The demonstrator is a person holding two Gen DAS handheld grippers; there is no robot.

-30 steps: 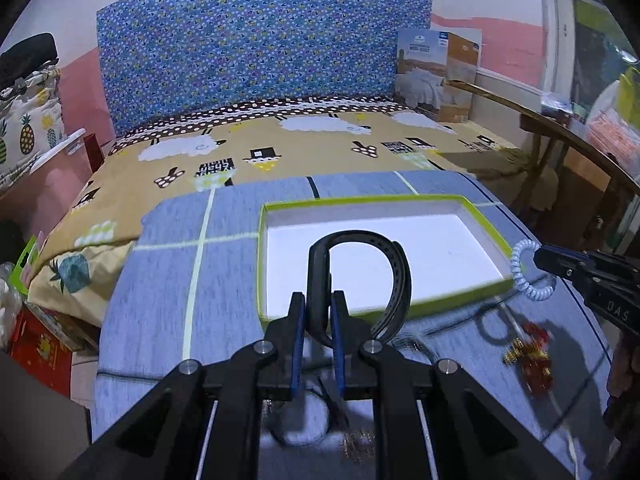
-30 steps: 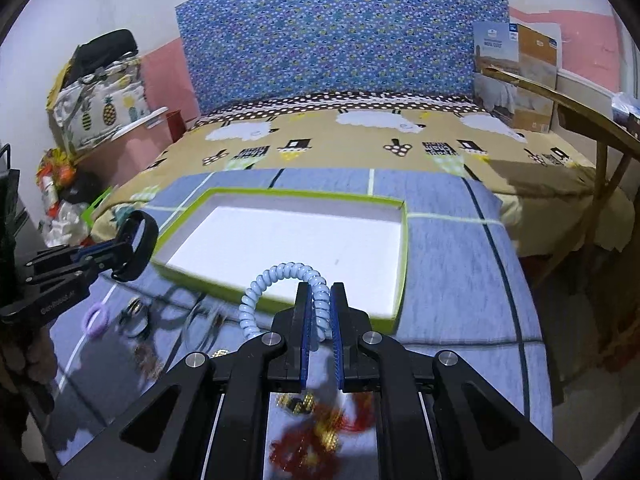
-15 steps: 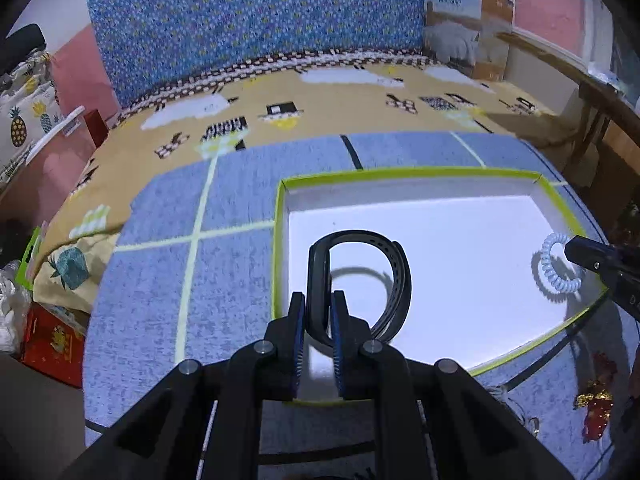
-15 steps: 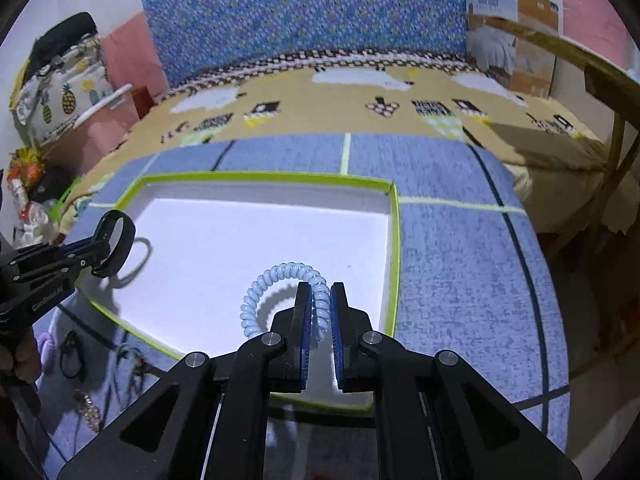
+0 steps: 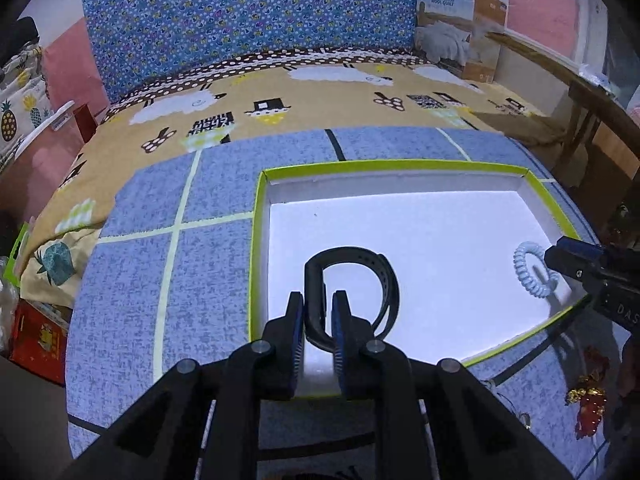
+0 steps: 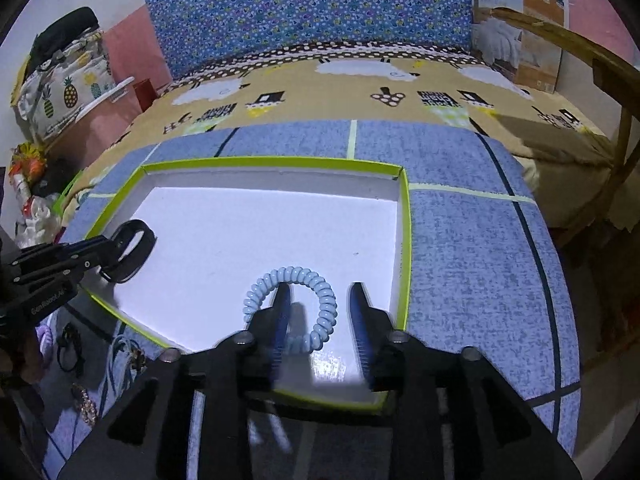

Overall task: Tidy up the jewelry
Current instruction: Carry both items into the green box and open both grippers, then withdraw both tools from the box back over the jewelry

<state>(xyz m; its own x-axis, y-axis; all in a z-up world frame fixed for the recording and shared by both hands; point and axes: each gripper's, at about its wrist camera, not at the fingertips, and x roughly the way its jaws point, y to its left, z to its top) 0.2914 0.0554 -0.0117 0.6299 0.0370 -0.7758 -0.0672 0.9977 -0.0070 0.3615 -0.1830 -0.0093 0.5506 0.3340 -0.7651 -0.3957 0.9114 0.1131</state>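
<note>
Since a moment ago the right gripper (image 6: 318,312) has spread its jaws, dropping the pale-blue spiral hair tie (image 6: 294,304) inside the white green-rimmed tray (image 6: 404,240), while the left gripper (image 5: 318,312) still pinches the black wristband (image 5: 352,280) above the tray's near-left corner, and more trinkets (image 6: 84,400) wait on the blue-covered counter (image 6: 480,260).

One tray (image 6: 404,240), one black band (image 5: 352,280), one blue coil tie (image 6: 292,304), two grippers, one red charm (image 5: 590,408), one quilt box (image 5: 460,40).

Each gripper, left gripper (image 5: 318,312) and right gripper (image 6: 320,312), is matte black plastic with blue ribbed finger pads (image 6: 362,326). Round silver screws (image 5: 375,345) dot the angular frames; faint white lettering marks the sides.
</note>
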